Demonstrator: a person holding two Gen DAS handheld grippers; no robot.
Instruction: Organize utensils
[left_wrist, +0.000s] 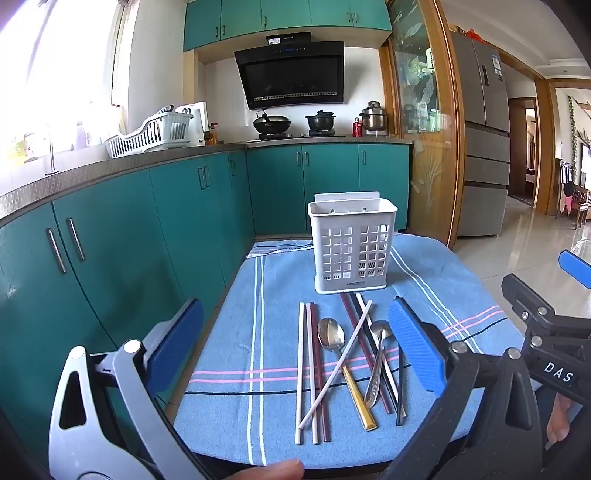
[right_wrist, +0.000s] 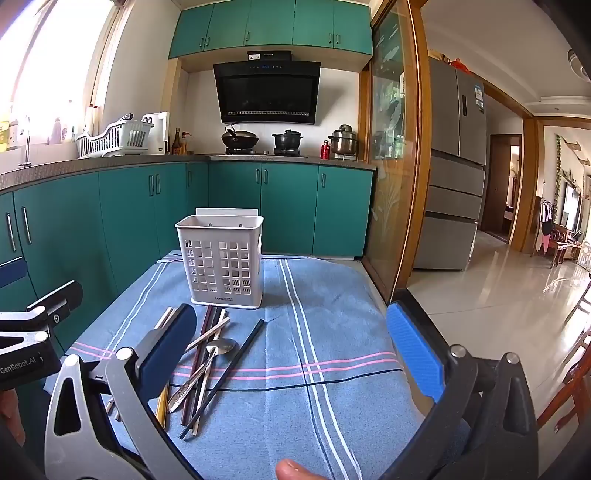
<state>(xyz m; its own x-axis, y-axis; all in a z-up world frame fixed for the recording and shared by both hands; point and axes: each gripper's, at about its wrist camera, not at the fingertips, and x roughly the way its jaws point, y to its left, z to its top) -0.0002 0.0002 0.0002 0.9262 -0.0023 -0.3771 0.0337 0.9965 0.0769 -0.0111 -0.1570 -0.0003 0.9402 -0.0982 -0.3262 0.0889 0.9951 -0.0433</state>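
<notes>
Both my tongs gape wide, nothing between the pads: left gripper (left_wrist: 295, 350), right gripper (right_wrist: 291, 354). White slotted caddy (left_wrist: 351, 247) stands upright on the blue striped cloth (left_wrist: 443, 280). Chopsticks (left_wrist: 314, 369) and two spoons (left_wrist: 331, 336) lie loose just before it, crossing one another.

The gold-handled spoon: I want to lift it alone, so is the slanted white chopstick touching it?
Touching. In the left wrist view the white chopstick lies slanted across the gold-handled spoon, crossing over its neck just below the bowl, with no gap visible.
</notes>
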